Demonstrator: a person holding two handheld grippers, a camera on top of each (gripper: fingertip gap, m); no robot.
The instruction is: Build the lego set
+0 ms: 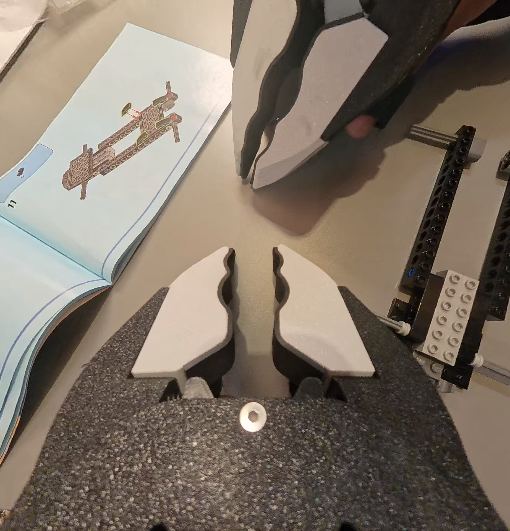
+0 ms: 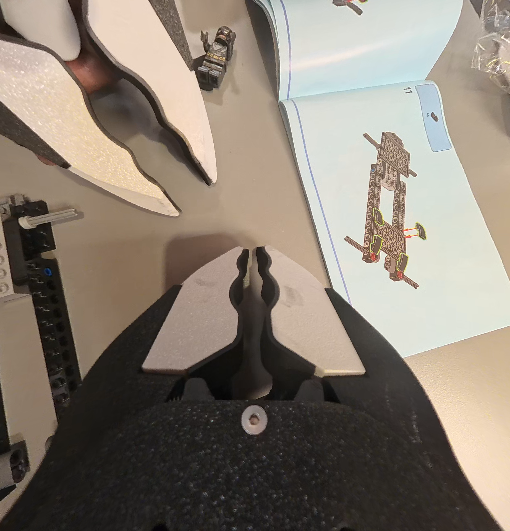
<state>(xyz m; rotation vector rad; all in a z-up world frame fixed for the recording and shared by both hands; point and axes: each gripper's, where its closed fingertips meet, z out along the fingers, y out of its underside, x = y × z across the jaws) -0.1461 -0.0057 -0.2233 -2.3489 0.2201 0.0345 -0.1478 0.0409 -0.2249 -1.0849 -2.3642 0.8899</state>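
Speckled black foam wraps both tongs, each with pale wavy-edged fingers. Left tongs (image 1: 253, 253) stand spread and bare above the matte grey desk (image 1: 213, 218). Right tongs (image 2: 252, 251) are nearly pressed together, only a slit showing. Studded black brick frame (image 1: 437, 218) lies right; glossy blue booklet (image 1: 84, 178) left; toy figure (image 2: 216, 54) upper centre.

Booklet (image 1: 75, 201) lies left of brick frame (image 1: 449, 287) on table (image 1: 319, 273).
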